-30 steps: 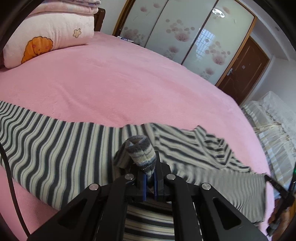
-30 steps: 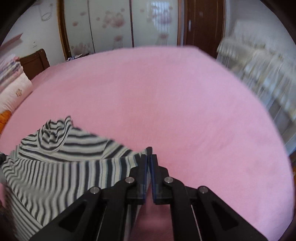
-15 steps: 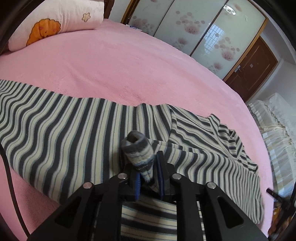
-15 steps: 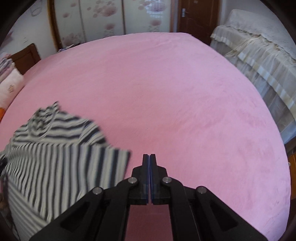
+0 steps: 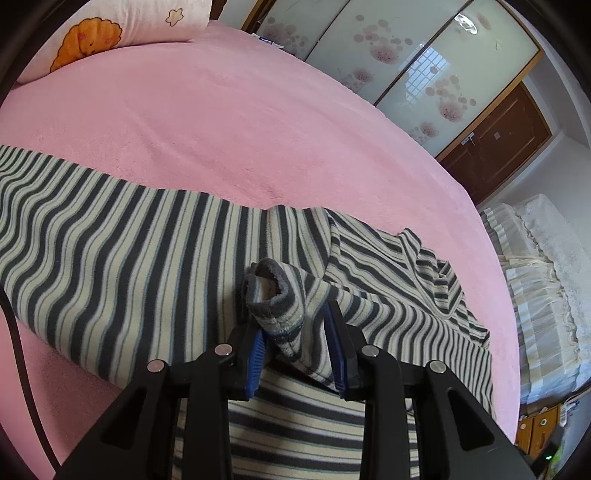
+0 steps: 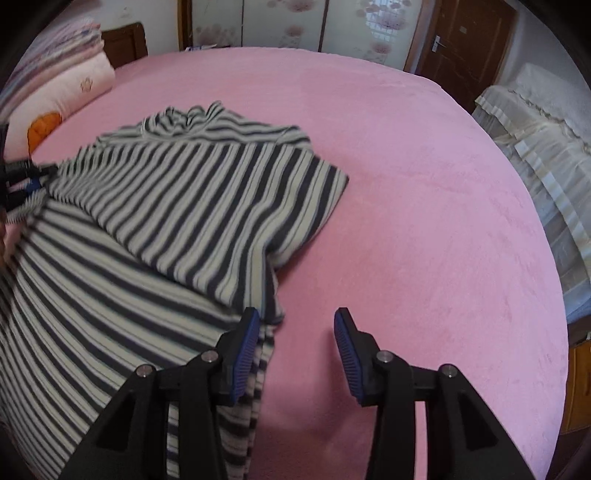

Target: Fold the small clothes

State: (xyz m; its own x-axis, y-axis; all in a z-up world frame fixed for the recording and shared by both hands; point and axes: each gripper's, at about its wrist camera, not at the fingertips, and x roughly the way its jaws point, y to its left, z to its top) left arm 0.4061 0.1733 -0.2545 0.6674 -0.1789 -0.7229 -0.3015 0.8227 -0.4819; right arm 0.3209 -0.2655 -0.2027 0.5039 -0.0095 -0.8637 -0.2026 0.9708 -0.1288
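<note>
The pink plush bed cover fills most of both views. On it lies the dark-and-cream striped knit garment, occupying the 7 to 11 o'clock sector of the right wrist view; one panel is folded over the rest, its free corner pointing toward 2 o'clock. In the left wrist view the same garment spans from 9 o'clock across the centre to 4 o'clock.

A pale pink pillow with an orange cartoon print sits at 11 o'clock in the left wrist view, touching the bed cover. Frosted floral wardrobe doors stand at 1 o'clock, beside a brown wooden door.

The left gripper is parted; the striped cuff stands between its blue pads, touching them loosely, not pinched.

The right gripper is spread wide and holds nothing. Its left pad sits at the garment's edge; its right pad is over bare cover.
</note>
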